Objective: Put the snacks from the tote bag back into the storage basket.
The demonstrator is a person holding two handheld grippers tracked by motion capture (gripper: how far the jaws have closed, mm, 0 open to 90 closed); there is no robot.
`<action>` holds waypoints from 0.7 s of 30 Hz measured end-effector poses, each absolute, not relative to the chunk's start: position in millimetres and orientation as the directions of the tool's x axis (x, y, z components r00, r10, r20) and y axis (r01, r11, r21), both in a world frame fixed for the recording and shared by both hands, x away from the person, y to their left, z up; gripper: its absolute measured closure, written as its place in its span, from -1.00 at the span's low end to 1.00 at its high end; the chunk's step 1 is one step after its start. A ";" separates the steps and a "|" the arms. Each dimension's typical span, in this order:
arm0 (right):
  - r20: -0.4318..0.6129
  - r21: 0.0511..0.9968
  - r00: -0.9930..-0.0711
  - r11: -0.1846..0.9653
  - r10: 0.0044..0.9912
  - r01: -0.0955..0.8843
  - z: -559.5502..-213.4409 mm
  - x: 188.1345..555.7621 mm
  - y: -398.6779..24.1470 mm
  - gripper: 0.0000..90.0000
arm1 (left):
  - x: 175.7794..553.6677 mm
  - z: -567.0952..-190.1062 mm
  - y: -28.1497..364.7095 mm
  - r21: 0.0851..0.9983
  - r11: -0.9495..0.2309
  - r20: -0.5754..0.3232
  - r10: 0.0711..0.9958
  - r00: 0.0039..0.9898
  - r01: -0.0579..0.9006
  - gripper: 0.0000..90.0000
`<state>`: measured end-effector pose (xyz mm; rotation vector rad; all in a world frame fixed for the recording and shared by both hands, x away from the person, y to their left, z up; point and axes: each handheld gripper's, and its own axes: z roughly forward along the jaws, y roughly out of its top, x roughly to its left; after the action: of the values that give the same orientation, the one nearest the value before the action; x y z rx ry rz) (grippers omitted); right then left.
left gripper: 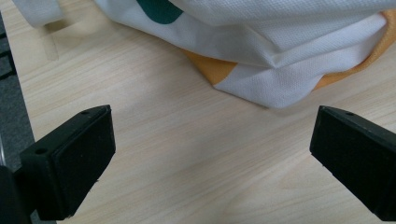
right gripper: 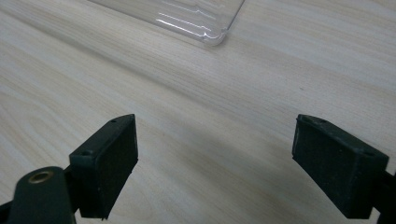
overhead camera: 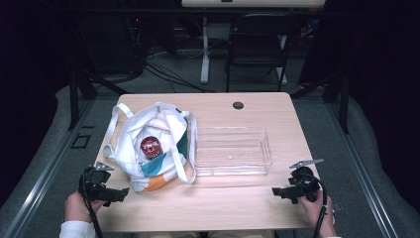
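while no label reads clearly, both grippers (overhead camera: 119, 194) (overhead camera: 277, 191) wide open, empty (red-topped can (overhead camera: 150, 147) in tote bag (overhead camera: 163, 168))

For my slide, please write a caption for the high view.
Open left gripper beside a tote bag holding a red-lidded jar; open right gripper near a clear tray.

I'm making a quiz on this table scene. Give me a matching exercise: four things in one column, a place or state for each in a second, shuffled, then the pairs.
Things:
1. can
2. tray
3. left gripper
4. bag

Places or states:
A. clear and empty, right of the bag
B. open over bare table, near the bag's corner
C. inside the bag
D. white with teal and orange patches

Pairs: 1-C, 2-A, 3-B, 4-D
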<state>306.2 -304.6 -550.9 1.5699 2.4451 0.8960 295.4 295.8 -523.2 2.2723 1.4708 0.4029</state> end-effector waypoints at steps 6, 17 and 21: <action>0.223 0.525 -0.462 0.294 0.858 0.799 -551.1 306.0 -304.6 -0.69 | 296.1 -523.7 295.0 0.475 -0.369 0.025 0.913 0.407 0.798 -0.99; 0.222 0.525 -0.463 0.295 0.858 0.798 -550.6 305.9 -304.6 -0.69 | 295.9 -523.0 294.8 0.477 -0.370 0.029 0.913 0.407 0.797 -0.99; 0.218 0.520 -0.463 0.299 0.859 0.800 -550.7 306.0 -304.8 -0.69 | 295.6 -521.9 294.5 0.482 -0.370 0.033 0.913 0.406 0.794 -0.99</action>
<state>306.0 -304.8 -550.7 1.5696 2.4486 0.8851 295.6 294.5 -521.9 2.2765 1.4658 0.4165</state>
